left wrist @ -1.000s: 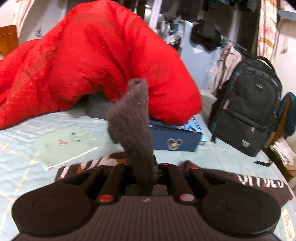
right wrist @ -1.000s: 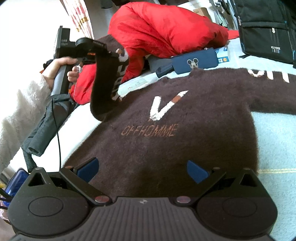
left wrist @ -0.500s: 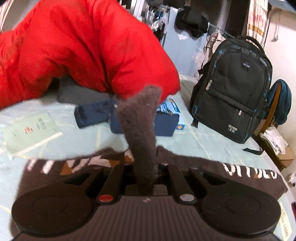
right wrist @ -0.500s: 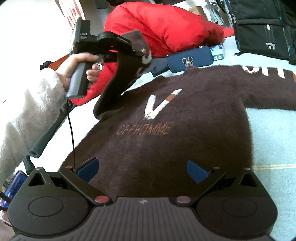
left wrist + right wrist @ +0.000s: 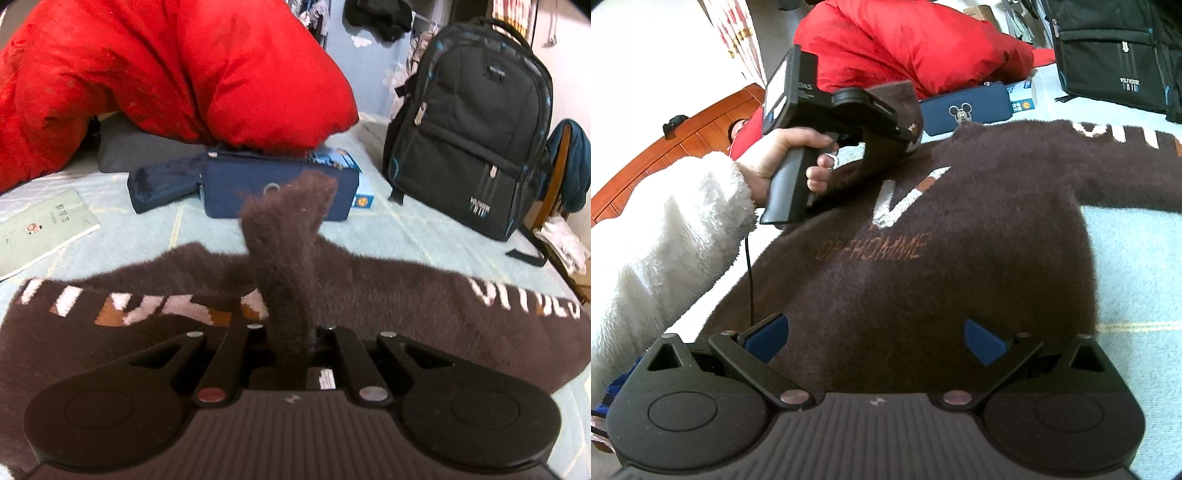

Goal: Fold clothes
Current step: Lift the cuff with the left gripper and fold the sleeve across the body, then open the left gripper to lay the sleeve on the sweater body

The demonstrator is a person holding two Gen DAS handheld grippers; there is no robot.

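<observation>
- One brown sweater [image 5: 960,240] lies flat on the bed [image 5: 1137,266].
- Left gripper [image 5: 290,332] pinches one sleeve [image 5: 288,251], lifted.
- Right gripper [image 5: 875,339] gapes wide, holding nothing.
- One backpack [image 5: 469,125], one red jacket [image 5: 166,66].

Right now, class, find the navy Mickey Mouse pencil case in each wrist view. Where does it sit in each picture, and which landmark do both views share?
Left wrist view: the navy pencil case lies at centre, partly behind the lifted sweater sleeve.
Right wrist view: it lies at upper centre-right, beyond the sweater's collar.
Shared landmark: the red jacket just behind it.
</observation>
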